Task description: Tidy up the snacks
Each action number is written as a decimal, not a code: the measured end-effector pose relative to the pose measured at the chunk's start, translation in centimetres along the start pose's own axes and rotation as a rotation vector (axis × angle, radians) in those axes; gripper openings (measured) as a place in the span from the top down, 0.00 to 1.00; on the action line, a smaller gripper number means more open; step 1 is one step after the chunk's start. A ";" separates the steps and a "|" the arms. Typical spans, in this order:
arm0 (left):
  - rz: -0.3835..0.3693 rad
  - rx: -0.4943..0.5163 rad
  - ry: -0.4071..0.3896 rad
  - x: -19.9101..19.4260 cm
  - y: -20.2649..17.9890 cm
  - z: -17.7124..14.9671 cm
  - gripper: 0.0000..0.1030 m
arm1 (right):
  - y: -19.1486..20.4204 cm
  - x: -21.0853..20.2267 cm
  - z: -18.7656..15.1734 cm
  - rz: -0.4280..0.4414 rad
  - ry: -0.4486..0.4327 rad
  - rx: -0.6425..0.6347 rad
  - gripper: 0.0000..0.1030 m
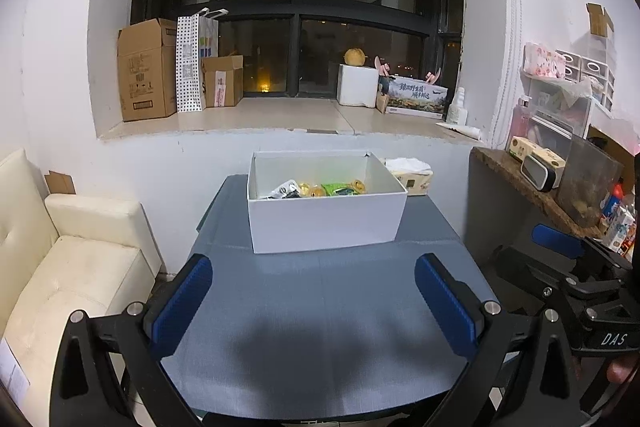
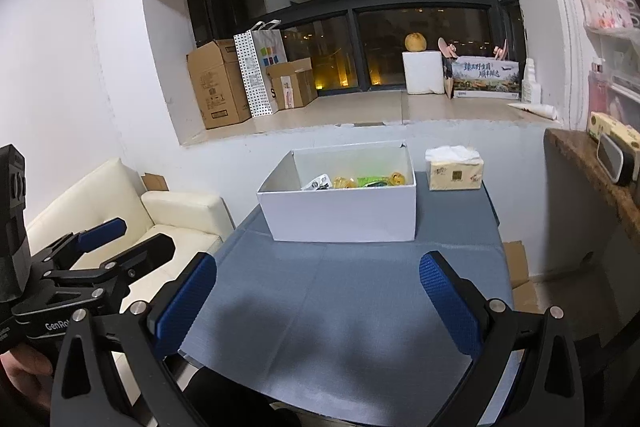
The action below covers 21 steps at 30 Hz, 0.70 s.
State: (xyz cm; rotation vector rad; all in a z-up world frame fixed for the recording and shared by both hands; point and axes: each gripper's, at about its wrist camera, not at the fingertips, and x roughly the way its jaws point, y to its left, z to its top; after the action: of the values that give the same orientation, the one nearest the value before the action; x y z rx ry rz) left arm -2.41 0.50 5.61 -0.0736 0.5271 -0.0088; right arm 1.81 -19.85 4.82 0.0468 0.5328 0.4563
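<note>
Both tools hang over the near edge of the blue-grey table (image 1: 320, 287) with nothing between their blue pads: the left gripper (image 1: 314, 301) is spread wide and empty, and the right gripper (image 2: 318, 301) is released likewise. The snacks (image 1: 320, 189) already lie inside the one white box (image 1: 324, 223), which sits at twelve o'clock from the left gripper, well apart from it, and slightly toward eleven o'clock from the right. No loose snack shows on the table, so the sorting looks close to done, or perhaps the packets are due to be rearranged inside. The main risk is the box itself: it looks light and open-topped, so a reach over its near wall could push it back toward the wall or tip it, and the crinkly packets might slip from the pads. Counted through the opening, there appear to be one white-and-black packet, one green packet and about three yellow pieces, though the near wall hides more. One tissue pack (image 2: 454, 173) stands just beside the box at about one o'clock.
</note>
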 end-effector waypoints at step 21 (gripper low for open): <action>0.008 0.018 0.029 1.6 -0.4 1.3 0.00 | -1.0 0.2 1.5 -0.009 0.014 0.003 0.00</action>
State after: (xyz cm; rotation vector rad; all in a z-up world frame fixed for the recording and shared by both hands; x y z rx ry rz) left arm -0.39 0.10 5.97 -0.0540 0.5565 -0.0071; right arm 3.17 -20.58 5.87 0.0441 0.5478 0.4472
